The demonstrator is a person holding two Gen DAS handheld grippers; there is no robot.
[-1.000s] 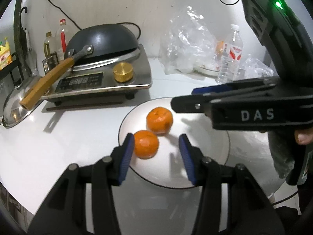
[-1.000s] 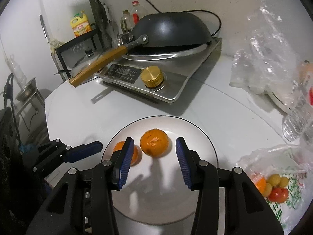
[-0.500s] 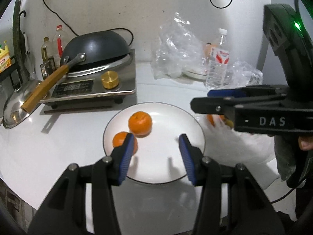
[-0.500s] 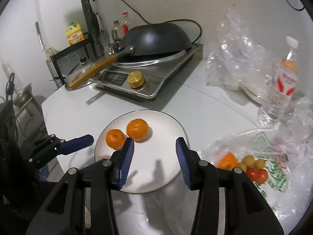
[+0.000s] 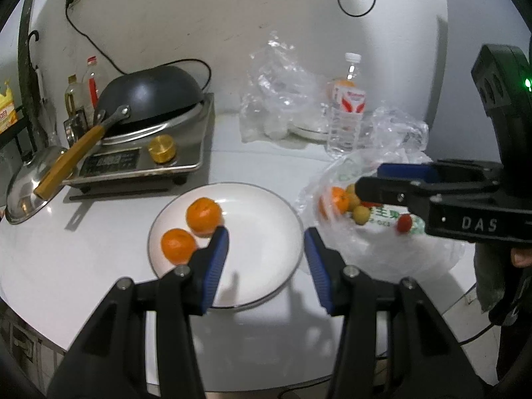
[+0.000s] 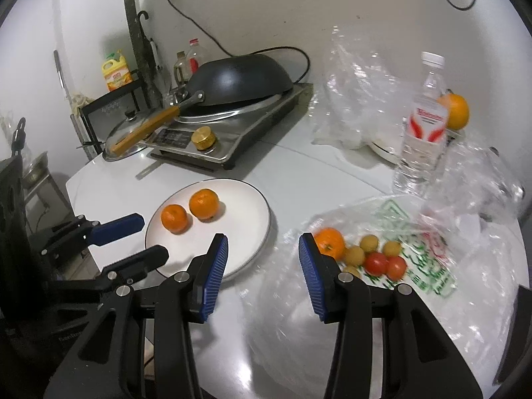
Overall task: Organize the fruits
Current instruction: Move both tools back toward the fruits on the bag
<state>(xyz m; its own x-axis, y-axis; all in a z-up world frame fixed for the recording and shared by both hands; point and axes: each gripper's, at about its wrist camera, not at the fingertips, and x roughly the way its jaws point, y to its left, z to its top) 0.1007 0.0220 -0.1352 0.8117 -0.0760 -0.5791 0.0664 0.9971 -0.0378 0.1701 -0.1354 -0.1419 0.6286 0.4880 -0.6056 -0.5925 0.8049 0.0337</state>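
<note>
While empty, right tool beside bagged orange

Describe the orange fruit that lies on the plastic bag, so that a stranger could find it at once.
Start at the white plate with two oranges. To its right in the right wrist view lies a clear plastic bag with green print. The orange lies at the bag's plate-side edge, the only orange fruit there and bigger than the yellowish and red fruits beside it.
</note>
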